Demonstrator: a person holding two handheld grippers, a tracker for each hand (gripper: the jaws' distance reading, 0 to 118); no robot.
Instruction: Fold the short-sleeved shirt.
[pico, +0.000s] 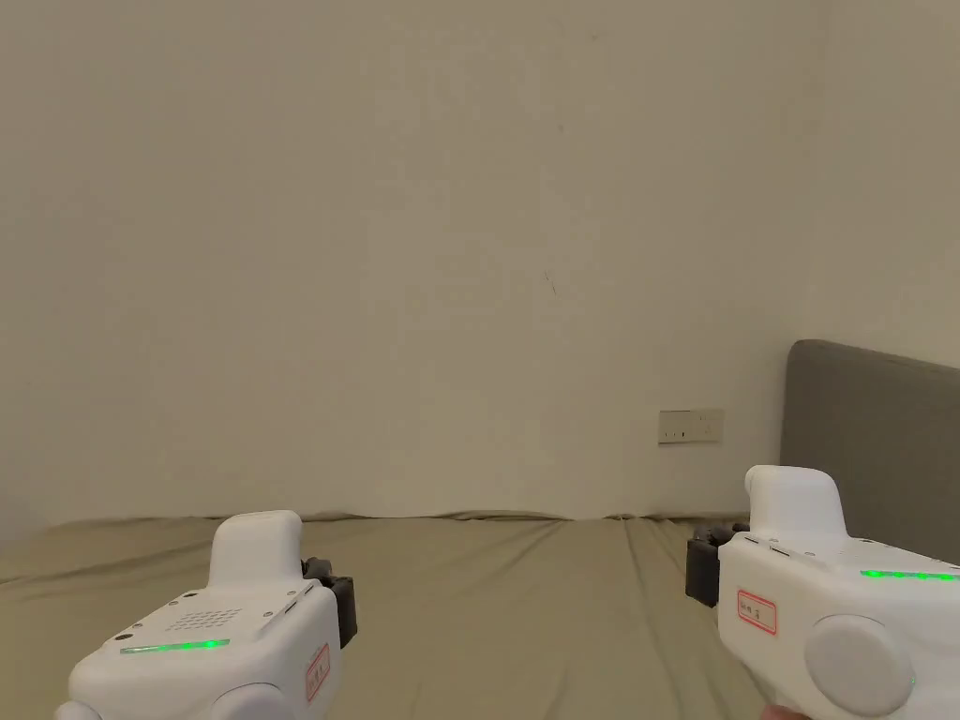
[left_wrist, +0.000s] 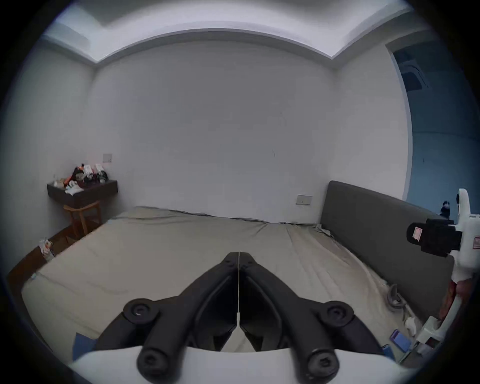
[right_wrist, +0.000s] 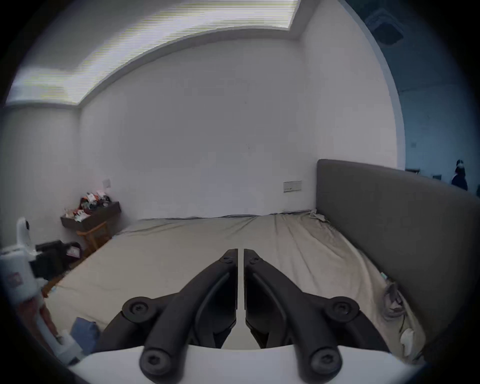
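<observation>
in the head view both tools are hovering level above the bed (pico: 487, 600), the left gripper (pico: 342, 600) low at the left and the right gripper (pico: 705, 562) by the grey headboard (pico: 872, 441), both pointing toward the bare wall. the camera is looking too high for me to be finding the shirt here, and that is the first risk: reaching down blind would be snagging the sheet instead.

in the left gripper view the left gripper (left_wrist: 238, 262) is sitting pressed closed on nothing, only a hairline between its jaws. a blue patch of cloth (left_wrist: 84, 346) is peeking out at the lower left edge; it is probably the short-sleeved shirt, though i cannot be sure. a phone-like item (left_wrist: 400, 339) is lying near the headboard, and a wide sweep could be knocking it.

in the right gripper view the right gripper (right_wrist: 240, 253) is also gripping nothing, its jaws nearly together with a thin slit showing. the blue cloth (right_wrist: 84, 335) is lying low left, close to the bed's near edge, so a clumsy pinch could be dragging it off. clenched jaws would be needing to part first.
</observation>
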